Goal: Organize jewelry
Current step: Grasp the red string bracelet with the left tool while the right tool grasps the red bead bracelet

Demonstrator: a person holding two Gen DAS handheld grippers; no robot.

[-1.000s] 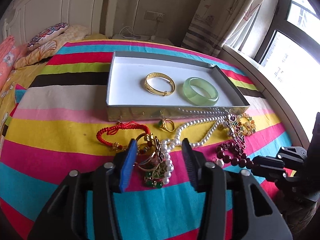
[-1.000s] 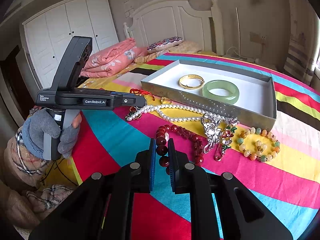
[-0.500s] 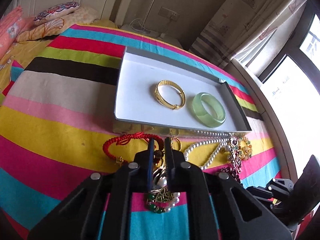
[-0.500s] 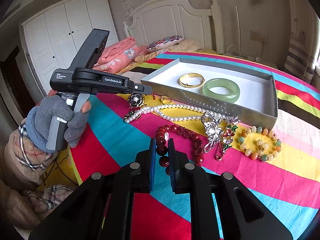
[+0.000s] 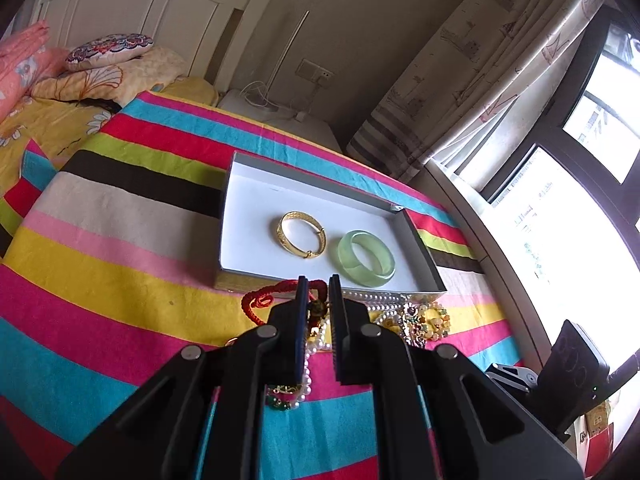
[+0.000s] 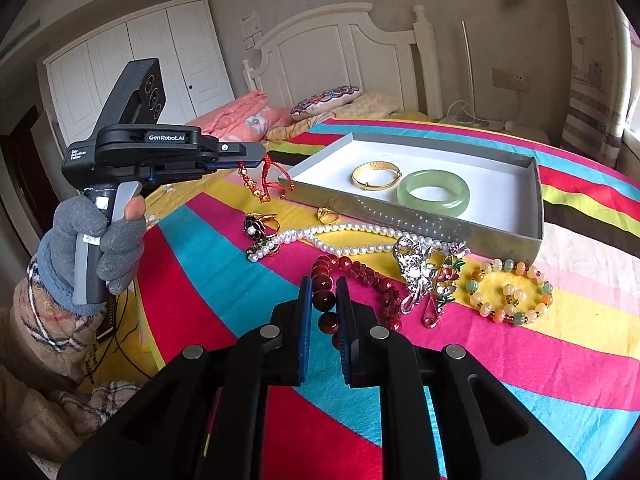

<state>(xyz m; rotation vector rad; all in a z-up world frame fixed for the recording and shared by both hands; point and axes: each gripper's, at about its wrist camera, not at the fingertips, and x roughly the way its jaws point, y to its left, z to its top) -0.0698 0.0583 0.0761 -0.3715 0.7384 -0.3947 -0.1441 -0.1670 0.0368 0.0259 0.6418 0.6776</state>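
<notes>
My left gripper [image 5: 318, 282] is shut on a red cord bracelet [image 5: 262, 302] and holds it in the air beside the box; in the right wrist view the bracelet [image 6: 264, 182] hangs from the left gripper [image 6: 262, 158]. The open silver box [image 5: 230, 220] holds a gold bangle [image 5: 300, 234] and a green jade bangle [image 5: 366, 260]. My right gripper [image 6: 324, 286] is shut and empty, low over a dark red bead bracelet [image 6: 324, 300].
On the striped cloth in front of the box [image 6: 500, 236] lie a pearl necklace [image 6: 340, 238], a black flower ring [image 6: 256, 224], a gold ring [image 6: 326, 214], a silver brooch [image 6: 416, 268] and a pale bead bracelet [image 6: 510, 290]. Pillows and a headboard stand behind.
My left gripper closed on the red cord bracelet and lifted it off the cloth toward the box. The right gripper has stayed still.
</notes>
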